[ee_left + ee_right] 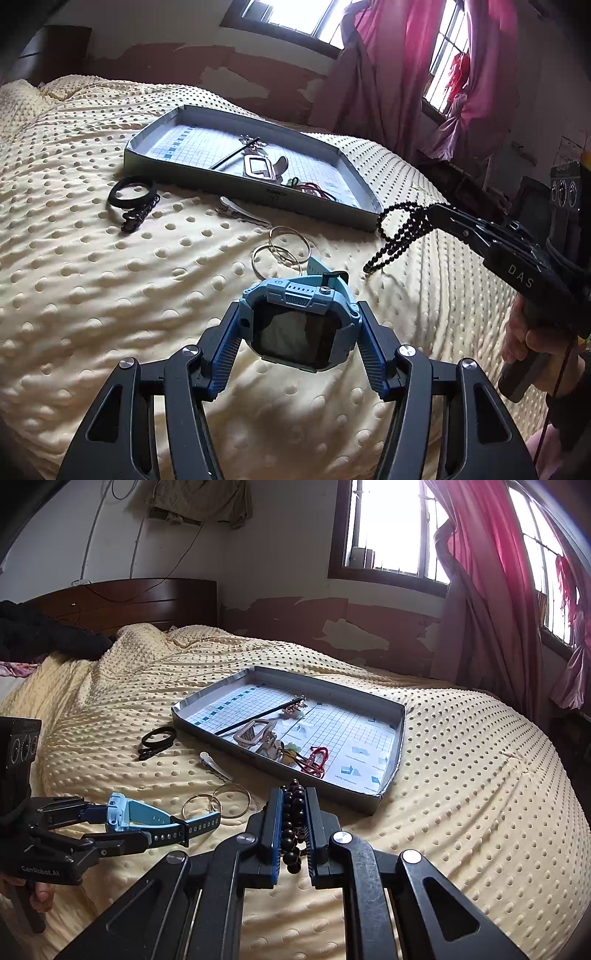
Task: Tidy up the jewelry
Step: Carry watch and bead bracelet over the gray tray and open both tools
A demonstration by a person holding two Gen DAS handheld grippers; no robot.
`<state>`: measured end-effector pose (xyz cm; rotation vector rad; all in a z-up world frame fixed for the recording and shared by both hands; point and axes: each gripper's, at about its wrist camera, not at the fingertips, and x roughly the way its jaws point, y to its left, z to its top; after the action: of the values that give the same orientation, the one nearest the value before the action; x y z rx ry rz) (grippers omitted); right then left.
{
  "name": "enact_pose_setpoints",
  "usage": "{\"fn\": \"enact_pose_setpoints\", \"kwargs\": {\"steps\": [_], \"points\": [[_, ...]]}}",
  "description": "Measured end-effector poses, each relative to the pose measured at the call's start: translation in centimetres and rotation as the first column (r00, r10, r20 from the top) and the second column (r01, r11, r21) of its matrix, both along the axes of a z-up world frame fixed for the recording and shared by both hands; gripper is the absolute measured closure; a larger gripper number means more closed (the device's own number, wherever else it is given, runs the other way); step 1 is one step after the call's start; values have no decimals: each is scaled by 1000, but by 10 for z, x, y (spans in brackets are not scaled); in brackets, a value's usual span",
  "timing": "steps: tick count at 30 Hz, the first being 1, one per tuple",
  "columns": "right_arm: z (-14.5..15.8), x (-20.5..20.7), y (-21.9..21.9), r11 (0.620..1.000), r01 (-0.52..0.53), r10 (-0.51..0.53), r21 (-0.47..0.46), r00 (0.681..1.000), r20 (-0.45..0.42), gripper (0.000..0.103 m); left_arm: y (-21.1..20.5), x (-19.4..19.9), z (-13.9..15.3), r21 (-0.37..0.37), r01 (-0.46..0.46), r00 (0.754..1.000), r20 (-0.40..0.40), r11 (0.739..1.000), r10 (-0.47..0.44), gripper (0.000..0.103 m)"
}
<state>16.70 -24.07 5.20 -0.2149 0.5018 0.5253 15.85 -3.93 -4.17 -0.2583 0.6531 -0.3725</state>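
Observation:
My left gripper (299, 314) is shut on a light blue smartwatch (299, 325), held by its case above the yellow bedspread; from the right wrist view the same watch (122, 818) shows with its strap trailing right. My right gripper (293, 797) is shut on a string of dark beads (293, 816), which dangles in loops (399, 236) just off the tray's near right corner. The grey tray (192, 171) (388, 790) lies farther back and holds a hair stick, a pale clip, red cord and small pieces.
On the bedspread in front of the tray lie thin gold bangles (284, 245) (218, 801), a silver hair clip (240, 212) (214, 764) and a black band with a dark chain (131, 199) (157, 740). A wooden headboard (122, 602) and pink curtains (491, 572) stand behind.

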Motion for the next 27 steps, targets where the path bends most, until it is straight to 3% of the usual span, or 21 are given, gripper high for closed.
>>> {"fn": "enact_pose_setpoints", "kwargs": {"steps": [9,15,22,27], "points": [[14,2,-2,999,-4,3,44,999,34,93,18,4,24,-47,-39,998,55,998,41,49],[27,19,1,995,-1,-4,99,999,47,93,40,14,46,-29,-85,991,102,996,87,49],[42,76,25,988,22,-29,153,999,46,93,61,74,67,-65,-170,982,73,983,174,49],[27,120,36,980,90,-88,180,996,-20,93,73,121,69,-69,-209,977,26,976,211,49]]}}
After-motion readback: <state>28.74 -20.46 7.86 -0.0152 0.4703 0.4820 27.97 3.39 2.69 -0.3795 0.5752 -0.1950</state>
